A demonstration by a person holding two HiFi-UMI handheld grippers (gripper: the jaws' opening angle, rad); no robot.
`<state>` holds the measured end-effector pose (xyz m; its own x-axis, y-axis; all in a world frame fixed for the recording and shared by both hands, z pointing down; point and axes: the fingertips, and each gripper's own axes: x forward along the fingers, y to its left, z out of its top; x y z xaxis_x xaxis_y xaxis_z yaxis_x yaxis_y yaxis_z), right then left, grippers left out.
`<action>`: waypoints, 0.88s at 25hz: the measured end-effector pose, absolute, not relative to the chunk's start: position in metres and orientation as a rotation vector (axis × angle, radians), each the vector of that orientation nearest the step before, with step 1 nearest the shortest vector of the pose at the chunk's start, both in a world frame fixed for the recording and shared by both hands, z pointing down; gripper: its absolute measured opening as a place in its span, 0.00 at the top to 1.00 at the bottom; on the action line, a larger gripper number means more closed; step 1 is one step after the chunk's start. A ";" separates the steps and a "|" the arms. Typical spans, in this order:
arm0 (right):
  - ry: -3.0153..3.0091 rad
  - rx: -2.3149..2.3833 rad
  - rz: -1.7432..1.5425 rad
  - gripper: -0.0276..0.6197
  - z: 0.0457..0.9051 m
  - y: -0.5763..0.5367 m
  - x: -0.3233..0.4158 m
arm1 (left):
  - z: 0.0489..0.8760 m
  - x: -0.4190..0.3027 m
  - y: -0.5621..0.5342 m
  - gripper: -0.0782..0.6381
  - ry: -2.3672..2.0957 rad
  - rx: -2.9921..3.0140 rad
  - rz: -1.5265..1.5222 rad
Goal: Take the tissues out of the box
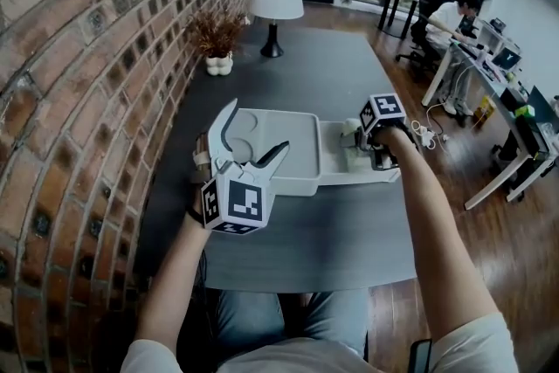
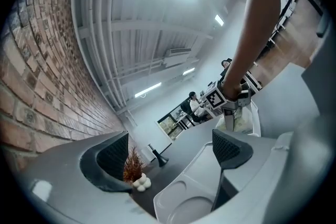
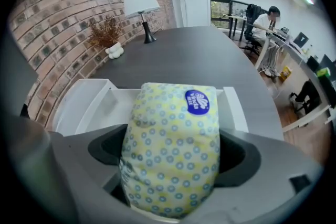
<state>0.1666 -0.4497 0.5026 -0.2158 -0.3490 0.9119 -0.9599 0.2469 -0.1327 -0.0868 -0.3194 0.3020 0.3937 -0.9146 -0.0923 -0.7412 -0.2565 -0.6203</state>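
A tissue pack, yellow with blue rings and a blue label, stands on end between the jaws of my right gripper. The jaws stand very wide and the pads sit right at its sides without squeezing it. Behind the pack lies the white box. In the head view the right gripper is down at the right end of the box, and the pack is hidden there. My left gripper is raised above the box's left part, open, with nothing between its fingers.
The box rests on a dark grey table along a brick wall. At the far end stand a white lamp and a dried plant. A white cable lies at the right edge. Office desks with seated people stand beyond.
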 end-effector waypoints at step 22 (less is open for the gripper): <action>-1.867 1.213 0.909 0.30 0.476 -0.450 0.153 | 0.304 -0.088 -0.301 0.21 1.477 -2.278 -0.248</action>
